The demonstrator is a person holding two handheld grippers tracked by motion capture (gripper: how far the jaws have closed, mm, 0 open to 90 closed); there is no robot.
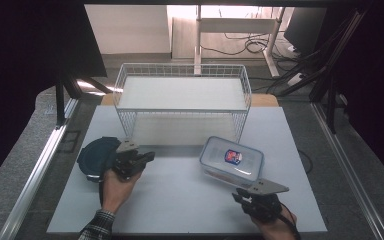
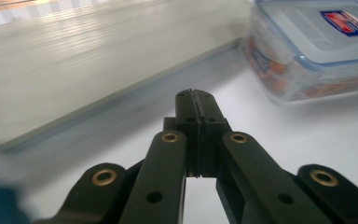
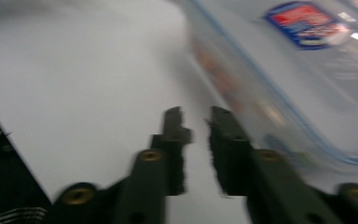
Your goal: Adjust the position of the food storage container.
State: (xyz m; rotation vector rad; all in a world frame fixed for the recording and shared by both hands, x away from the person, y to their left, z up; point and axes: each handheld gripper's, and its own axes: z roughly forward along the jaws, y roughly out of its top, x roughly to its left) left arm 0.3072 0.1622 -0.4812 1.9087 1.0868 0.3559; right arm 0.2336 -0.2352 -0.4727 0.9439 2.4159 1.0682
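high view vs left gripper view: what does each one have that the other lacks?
High view alone: the white wire basket, the dark blue round lid by the left hand, and the right gripper near the container's corner. Left gripper view alone: a close look at the left gripper, its jaws pressed together on nothing. Both: the clear plastic container with its red-and-blue label, on the white table.

You see the high view dim and dark at both sides, with glare on the floor behind the wire basket. Your gripper views are motion-blurred: the clear container smears, and the desk streaks.
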